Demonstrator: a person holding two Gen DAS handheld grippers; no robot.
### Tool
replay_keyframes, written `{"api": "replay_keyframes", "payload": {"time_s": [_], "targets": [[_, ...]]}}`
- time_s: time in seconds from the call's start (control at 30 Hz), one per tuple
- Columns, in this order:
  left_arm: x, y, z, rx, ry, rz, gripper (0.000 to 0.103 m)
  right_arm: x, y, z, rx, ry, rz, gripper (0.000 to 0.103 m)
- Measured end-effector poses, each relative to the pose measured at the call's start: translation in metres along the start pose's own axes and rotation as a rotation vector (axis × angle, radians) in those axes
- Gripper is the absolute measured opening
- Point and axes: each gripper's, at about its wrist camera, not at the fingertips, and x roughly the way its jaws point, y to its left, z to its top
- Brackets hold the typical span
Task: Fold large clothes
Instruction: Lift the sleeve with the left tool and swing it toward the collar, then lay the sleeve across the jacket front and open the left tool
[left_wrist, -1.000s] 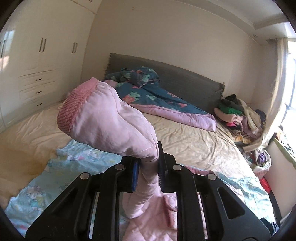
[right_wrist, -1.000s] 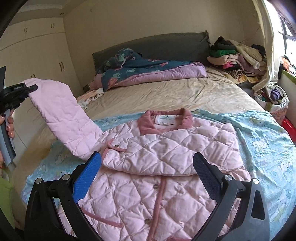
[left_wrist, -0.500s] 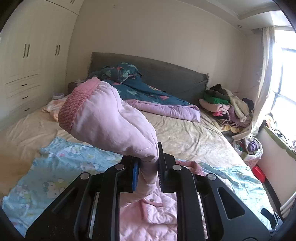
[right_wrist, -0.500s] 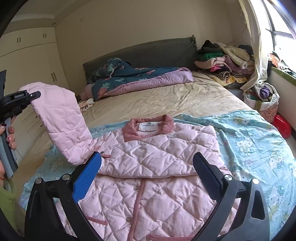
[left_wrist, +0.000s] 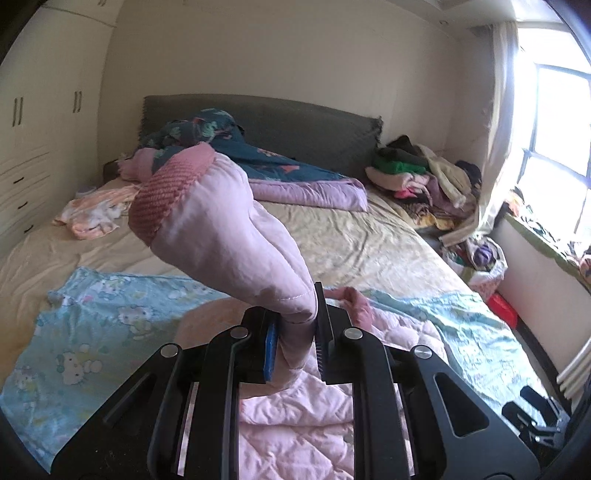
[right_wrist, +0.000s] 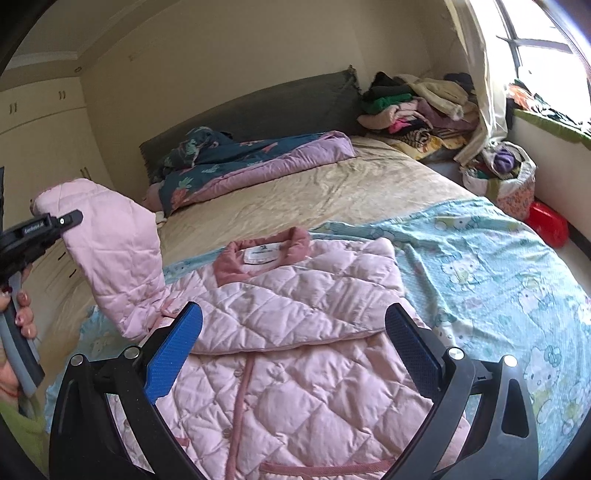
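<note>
The left gripper (left_wrist: 295, 343) was clenched on the raised sleeve (right_wrist: 110, 254) of the pale pink quilted jacket (right_wrist: 295, 332), lying on the light blue cartoon-print sheet (right_wrist: 480, 266), probably to fold it across, while the right gripper (right_wrist: 293, 347) hovered released, holding nothing.

Pink quilted jacket (right_wrist: 295, 332) lay face up on the blue printed sheet, darker pink collar (right_wrist: 258, 251) toward the headboard, white label showing. One sleeve lay folded across the chest. Other sleeve (left_wrist: 221, 236) was lifted off the bed, ribbed cuff (left_wrist: 166, 195) uppermost.
</note>
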Motion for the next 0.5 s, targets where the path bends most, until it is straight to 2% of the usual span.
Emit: {"api": "replay_keyframes", "payload": {"time_s": [0.5], "targets": [[0.043, -0.067, -0.048, 0.121, 0.112, -0.084, 0.009, -0.005, -0.046, -0.005, 0.092, -0.008, -0.058, 0.099]]}}
